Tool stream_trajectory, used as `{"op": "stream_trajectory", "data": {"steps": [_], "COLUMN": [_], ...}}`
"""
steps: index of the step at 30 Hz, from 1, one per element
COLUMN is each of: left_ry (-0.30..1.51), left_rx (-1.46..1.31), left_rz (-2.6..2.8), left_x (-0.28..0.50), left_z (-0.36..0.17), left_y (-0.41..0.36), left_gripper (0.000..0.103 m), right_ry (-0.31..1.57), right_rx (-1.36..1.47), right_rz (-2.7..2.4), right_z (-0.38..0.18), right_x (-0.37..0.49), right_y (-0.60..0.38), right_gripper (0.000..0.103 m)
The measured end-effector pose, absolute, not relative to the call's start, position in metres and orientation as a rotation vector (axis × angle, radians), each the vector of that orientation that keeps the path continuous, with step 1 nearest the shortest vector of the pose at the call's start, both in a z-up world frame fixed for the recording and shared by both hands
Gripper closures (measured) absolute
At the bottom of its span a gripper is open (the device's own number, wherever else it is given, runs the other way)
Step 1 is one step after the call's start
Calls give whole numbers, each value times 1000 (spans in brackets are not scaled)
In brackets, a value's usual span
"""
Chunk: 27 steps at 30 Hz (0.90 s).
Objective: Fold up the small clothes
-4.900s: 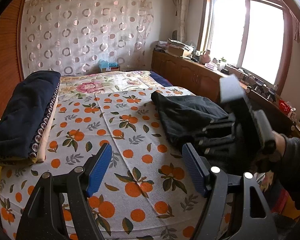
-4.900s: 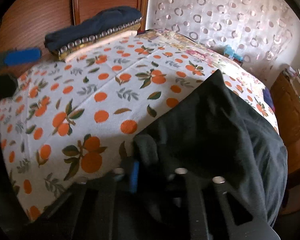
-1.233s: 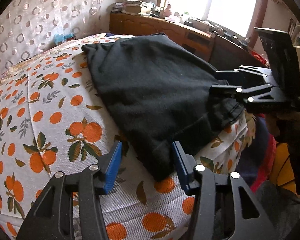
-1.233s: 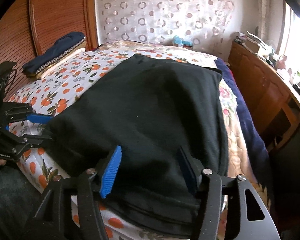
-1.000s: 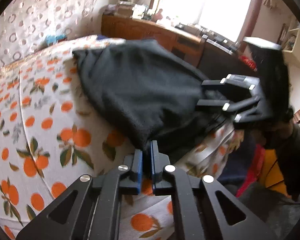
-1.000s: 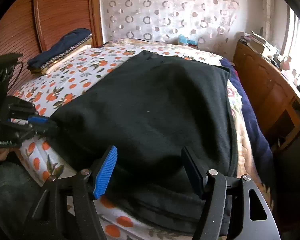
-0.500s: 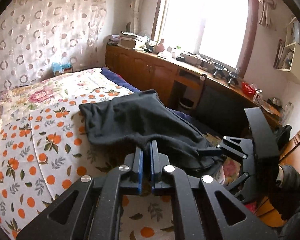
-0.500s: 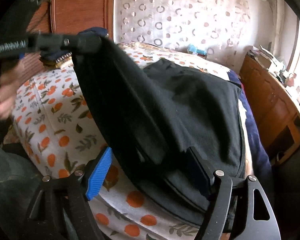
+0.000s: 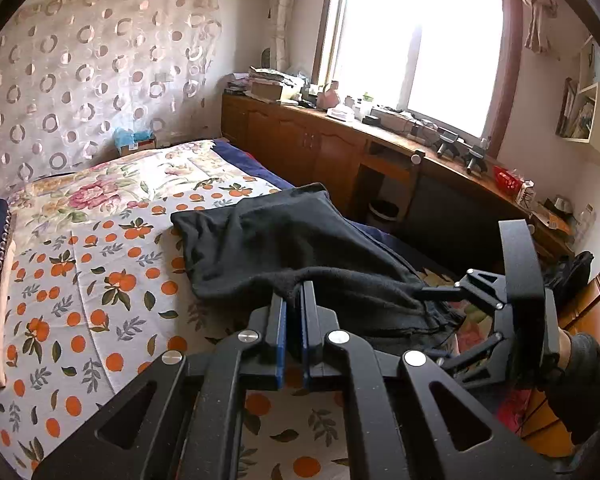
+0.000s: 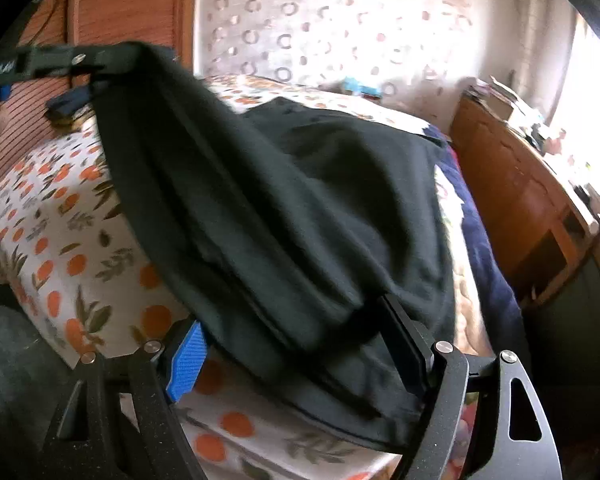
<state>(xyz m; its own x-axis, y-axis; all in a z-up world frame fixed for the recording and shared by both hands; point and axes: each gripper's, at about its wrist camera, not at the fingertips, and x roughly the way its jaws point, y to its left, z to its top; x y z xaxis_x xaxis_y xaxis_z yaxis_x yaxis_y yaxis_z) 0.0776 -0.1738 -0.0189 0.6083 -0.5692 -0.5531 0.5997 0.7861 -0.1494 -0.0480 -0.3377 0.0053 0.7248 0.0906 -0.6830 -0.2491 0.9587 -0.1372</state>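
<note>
Left wrist view showed left tongs point(image 9: 293, 307) clamped on the black garment's point(image 9: 284, 240) near corner, lifted off the bed point(image 9: 80, 280); right tongs point(image 10: 296, 344), jaws just widened, straddled its hem ungripped. Best pinch that corner before folding.

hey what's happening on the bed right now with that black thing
A person is folding a black garment on the orange-print bedsheet. The left gripper is shut on one corner of it and holds that corner above the bed. The right gripper has just been opening its jaws; they straddle the garment's near edge without pinching it. Most of the garment lies on the bed.
</note>
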Motion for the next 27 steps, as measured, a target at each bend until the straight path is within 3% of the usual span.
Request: {"op": "stream_trajectory", "data": {"steps": [6,9,17,27], "left_ry": [617,616,620,609], "left_rx": [55,50,49,74], "left_rz": [-666,-663,-649,-577], "left_x": [78,77,82,148], "left_z": [-19,-17,-20,-5], "left_y": [-173,-171,-166,-160], "left_gripper": [97,97,97,97], "right_ry": [736,745,717,520], "right_rx": [-209,-215,-193,-208], "right_rz": [143,131,128,139], "right_z": [4,1,8,81], "right_x": [-46,-43,-33,25], "right_y": [-351,-353,-358,-355], "right_gripper": [22,34,92,95]}}
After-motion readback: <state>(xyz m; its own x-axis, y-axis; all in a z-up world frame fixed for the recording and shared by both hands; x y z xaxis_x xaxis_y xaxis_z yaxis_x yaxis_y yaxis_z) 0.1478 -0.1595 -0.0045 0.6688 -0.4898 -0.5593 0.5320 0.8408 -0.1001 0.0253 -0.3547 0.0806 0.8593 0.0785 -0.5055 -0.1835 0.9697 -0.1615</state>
